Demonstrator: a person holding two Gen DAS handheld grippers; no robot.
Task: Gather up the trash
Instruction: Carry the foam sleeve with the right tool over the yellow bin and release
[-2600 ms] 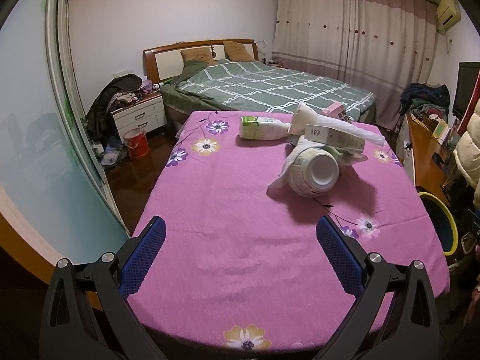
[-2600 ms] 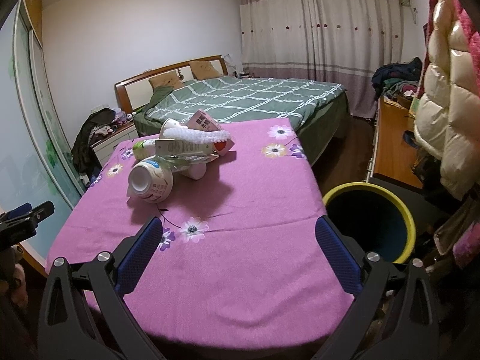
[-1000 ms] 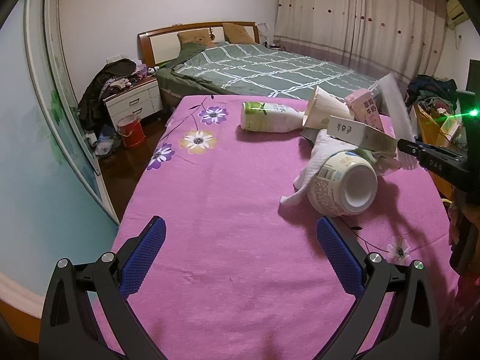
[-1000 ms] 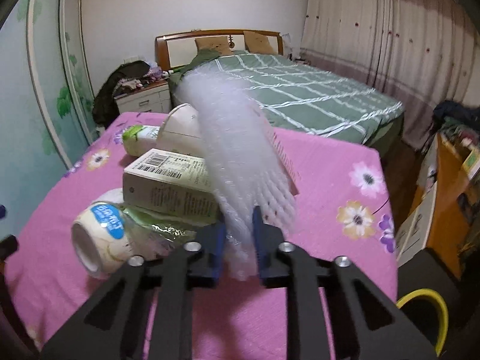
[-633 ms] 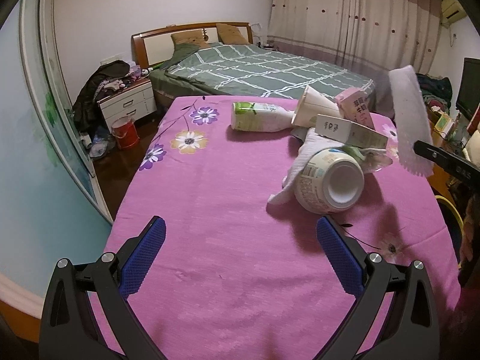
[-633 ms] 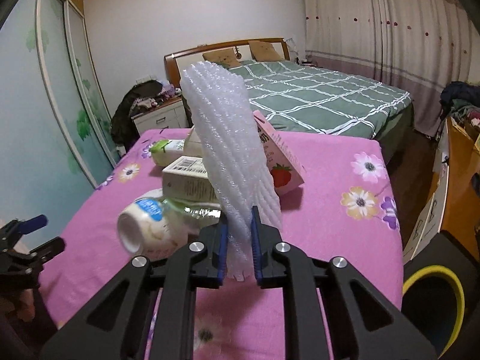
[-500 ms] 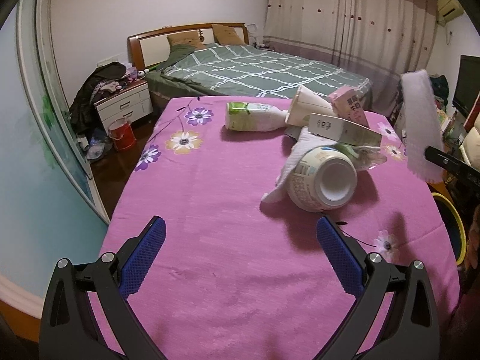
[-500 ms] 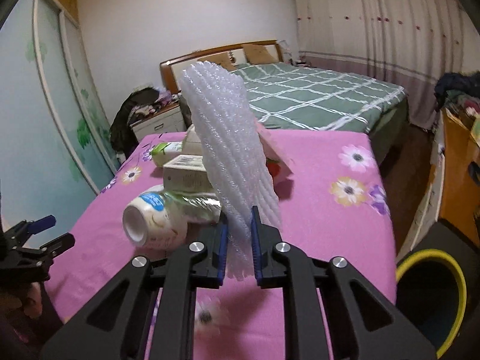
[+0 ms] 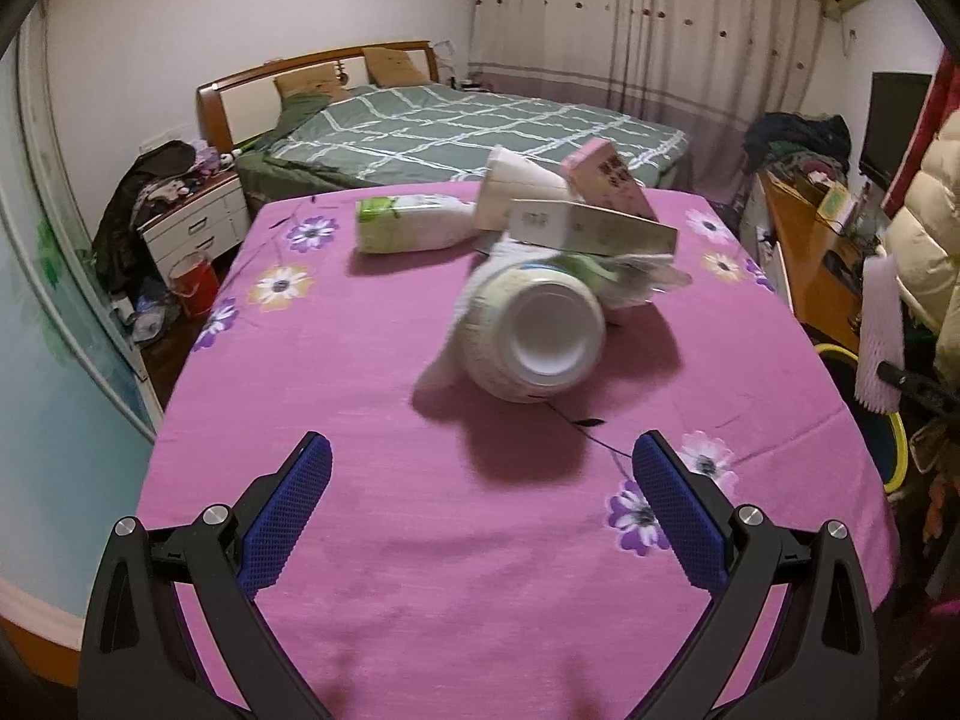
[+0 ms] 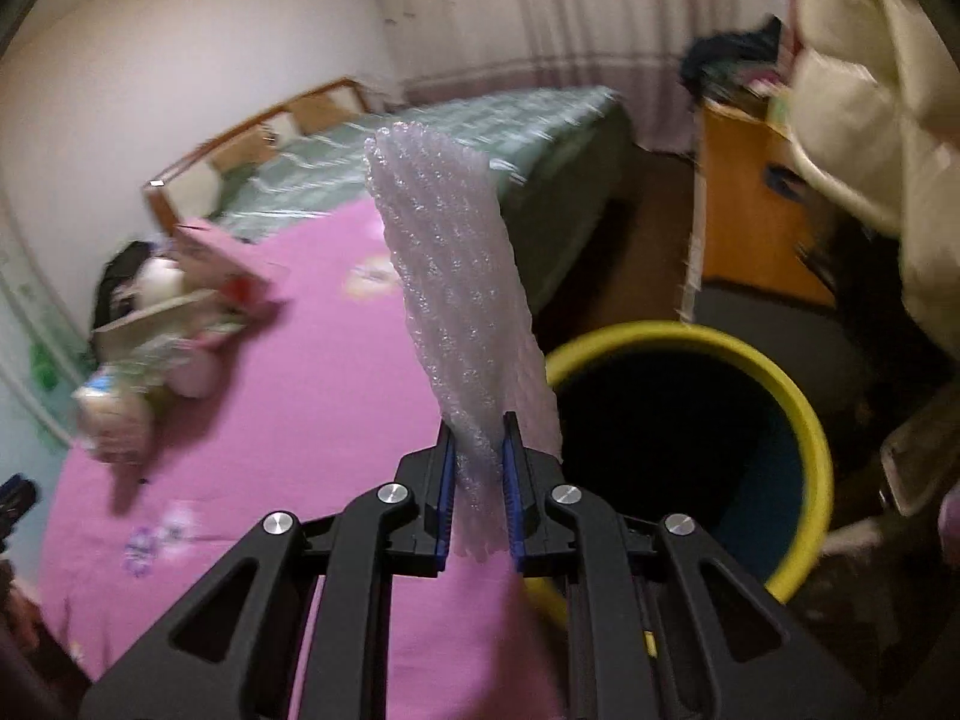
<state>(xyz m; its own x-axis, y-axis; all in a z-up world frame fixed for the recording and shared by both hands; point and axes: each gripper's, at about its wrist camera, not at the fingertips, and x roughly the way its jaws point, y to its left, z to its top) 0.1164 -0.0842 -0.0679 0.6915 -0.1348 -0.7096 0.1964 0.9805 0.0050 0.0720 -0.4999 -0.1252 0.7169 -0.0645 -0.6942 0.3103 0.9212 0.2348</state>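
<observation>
My right gripper (image 10: 477,456) is shut on a white foam net sleeve (image 10: 459,294) and holds it upright at the table's right edge, beside the yellow-rimmed bin (image 10: 804,420). The sleeve also shows in the left wrist view (image 9: 879,330), above the bin (image 9: 897,438). My left gripper (image 9: 480,480) is open and empty over the near part of the pink flowered tablecloth (image 9: 360,420). A trash pile lies ahead of it: a paper bowl (image 9: 534,336) on its side, a long carton (image 9: 591,228), a pink milk carton (image 9: 606,174), a white-green bottle (image 9: 414,222) and a paper cup (image 9: 519,186).
A green bed (image 9: 456,126) stands behind the table. A nightstand with clothes (image 9: 192,222) and a red bucket (image 9: 195,285) are at the left. A wooden desk (image 9: 816,252) and a cream padded coat (image 9: 924,222) are at the right, close to the bin.
My right gripper has swung right with the foam sleeve, from over the table to beside the bin. My left gripper has stayed open and shifted slightly.
</observation>
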